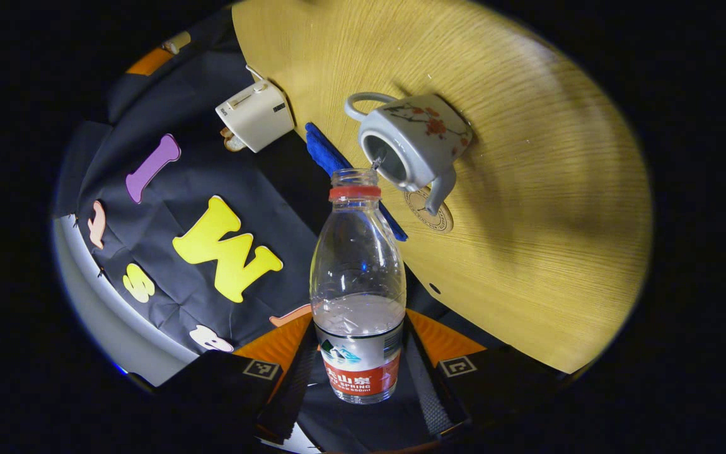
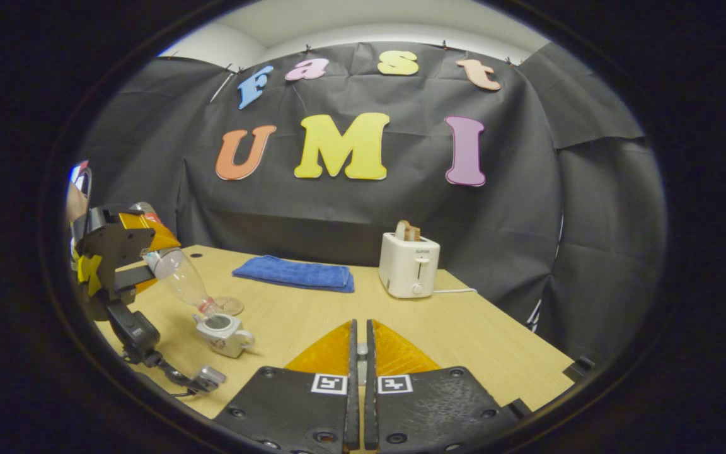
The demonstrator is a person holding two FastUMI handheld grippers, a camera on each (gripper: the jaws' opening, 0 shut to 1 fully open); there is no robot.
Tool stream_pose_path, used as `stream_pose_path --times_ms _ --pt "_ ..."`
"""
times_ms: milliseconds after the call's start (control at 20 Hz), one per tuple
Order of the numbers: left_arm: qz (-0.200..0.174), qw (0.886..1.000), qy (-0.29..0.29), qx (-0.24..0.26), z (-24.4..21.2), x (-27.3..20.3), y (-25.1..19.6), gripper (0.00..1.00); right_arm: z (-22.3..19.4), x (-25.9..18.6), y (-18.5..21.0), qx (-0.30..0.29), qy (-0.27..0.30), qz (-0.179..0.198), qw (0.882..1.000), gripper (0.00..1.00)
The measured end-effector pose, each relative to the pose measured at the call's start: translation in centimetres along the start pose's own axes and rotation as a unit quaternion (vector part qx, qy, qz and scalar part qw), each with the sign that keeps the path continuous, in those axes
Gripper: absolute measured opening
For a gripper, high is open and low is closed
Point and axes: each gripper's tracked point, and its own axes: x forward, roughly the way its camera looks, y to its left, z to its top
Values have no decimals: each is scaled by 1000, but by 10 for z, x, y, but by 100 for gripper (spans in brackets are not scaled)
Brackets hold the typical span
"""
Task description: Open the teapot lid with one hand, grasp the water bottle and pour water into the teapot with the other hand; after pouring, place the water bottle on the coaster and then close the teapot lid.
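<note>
Left tool (image 1: 358, 372): clamped on the water bottle (image 1: 358, 284), tilted, neck over the open teapot (image 1: 414, 144).
Teapot: on the table (image 1: 527, 189) (coaster (image 1: 429, 214) beside).
Right tool (image 2: 358, 343): fingers together, well apart from the teapot; whether they pinch anything, cannot tell.

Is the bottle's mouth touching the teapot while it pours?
Cannot tell. In the left gripper view the bottle mouth overlaps the teapot rim; the right gripper view is too small to show a gap.
</note>
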Motion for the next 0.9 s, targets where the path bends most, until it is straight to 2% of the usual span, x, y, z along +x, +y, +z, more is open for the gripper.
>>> stream_pose_path --times_ms 450,500,550,600,650,700,750,800,850,900 --pt "-13 1000 8 17 1 1 -1 77 3 -1 1 -2 -5 6 1000 3" --pt "-10 1000 7 20 1 3 2 82 2 -1 1 -3 -4 6 1000 3" --pt "-9 1000 6 22 2 2 2 77 2 0 1 -2 -3 6 1000 3" --pt "-10 1000 6 23 2 1 1 77 1 0 1 -2 -2 7 1000 3" --pt "-9 1000 4 24 3 1 2 81 1 0 2 -3 -1 7 1000 3" --pt "-8 1000 2 24 3 2 2 77 0 1 1 -4 0 6 1000 3" --pt "-10 1000 4 23 3 1 1 77 -1 1 1 -4 0 6 1000 3" --pt "-10 1000 4 24 3 1 1 81 -1 1 0 -3 1 6 1000 3" --pt "-9 1000 3 25 3 1 2 77 0 1 0 -3 1 5 1000 3" --pt "-9 1000 2 24 3 2 2 77 0 1 -1 -3 1 5 1000 3"
